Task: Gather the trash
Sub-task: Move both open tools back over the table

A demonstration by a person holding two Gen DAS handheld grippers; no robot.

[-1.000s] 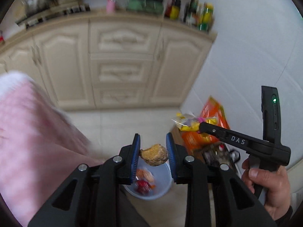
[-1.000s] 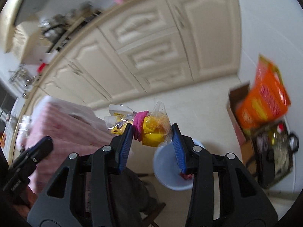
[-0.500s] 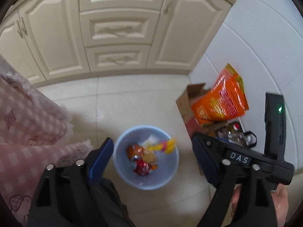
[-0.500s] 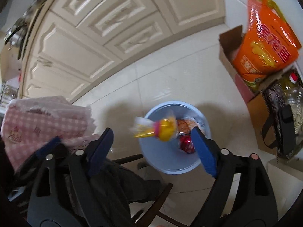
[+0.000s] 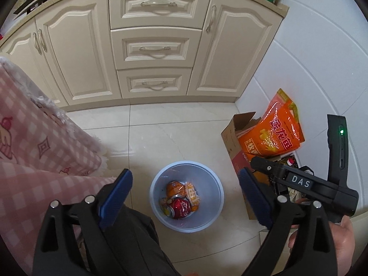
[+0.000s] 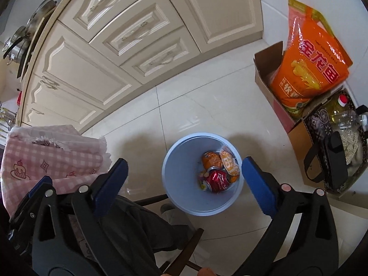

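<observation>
Pale blue plastic forms the round bin (image 5: 186,195) standing on the cream floor tiles (image 5: 174,138), and it serves as the landmark here. Inside it lies the collected trash: a crushed red can (image 5: 180,209) at the bottom, an orange can (image 5: 175,187) just behind it, an orange-and-white wrapper (image 5: 192,193) touching both, and a bit of yellow wrapping (image 5: 167,210) at the red can's left.

Above the bin hang both tongs. The left tongs (image 5: 185,197) have just been opening and now stand wide, blue pads far apart, nothing between them; the bin shows through the gap. The right tongs (image 6: 184,180) have likewise just been opening and are spread wide and empty, the bin framed between their pads. In the left view the right tongs' black body, marked DAS, sits to the bin's right, gripped by a hand (image 5: 333,241).

Behind the bin runs a row of cream cabinets (image 5: 156,46) with drawers. To the bin's right a cardboard box (image 5: 232,142) holds an orange bag (image 5: 273,131). To its left drapes a pink checked cloth (image 5: 34,142). Near the bin's front edge a dark trouser leg (image 6: 142,225) shows.
</observation>
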